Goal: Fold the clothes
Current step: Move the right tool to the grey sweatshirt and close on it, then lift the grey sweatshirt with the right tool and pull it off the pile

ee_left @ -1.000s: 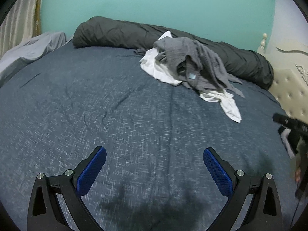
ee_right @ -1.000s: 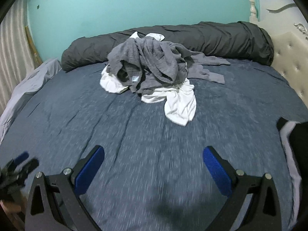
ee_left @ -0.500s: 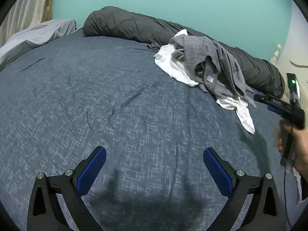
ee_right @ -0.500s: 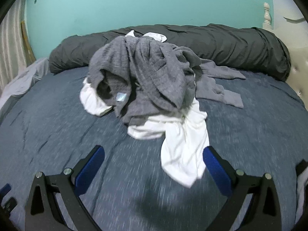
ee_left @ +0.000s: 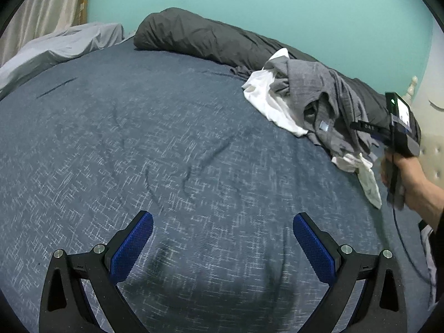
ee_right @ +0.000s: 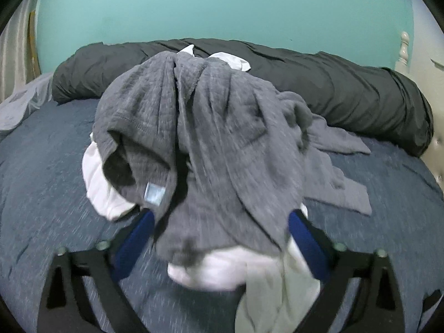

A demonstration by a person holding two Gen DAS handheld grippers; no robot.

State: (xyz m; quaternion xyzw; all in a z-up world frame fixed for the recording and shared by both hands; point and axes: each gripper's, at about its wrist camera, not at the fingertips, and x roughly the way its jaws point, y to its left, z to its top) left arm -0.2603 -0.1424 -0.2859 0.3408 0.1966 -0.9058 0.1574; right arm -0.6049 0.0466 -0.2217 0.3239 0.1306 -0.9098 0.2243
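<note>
On the bed: a blue bedspread (ee_left: 172, 149) is covering the mattress, and every place below is given from the grey shirt.
Grey shirt (ee_right: 211, 144): is lying crumpled on top of the clothes heap, with a small pale label (ee_right: 154, 193) showing at its near edge.
White shirt (ee_right: 222, 266): is lying under the grey shirt, sticking out to its left, behind it and toward the camera.
Dark duvet (ee_right: 347, 88): is lying rolled up just behind the grey shirt, along the teal wall (ee_right: 222, 8).
Right gripper (ee_right: 220, 231): is standing wide apart at the near edge of the grey shirt, one blue pad on each side of the cloth and the white shirt between them; I cannot tell whether the pads are touching the fabric.
Left gripper (ee_left: 222, 247): is hovering wide apart over bare bedspread, well apart from the grey shirt and holding nothing.
Person's hand (ee_left: 402, 174): is gripping the right gripper's handle just beside the grey shirt, as the left wrist view shows.
Pale sheet (ee_left: 61, 47): is lying bunched far to the left of the grey shirt.
</note>
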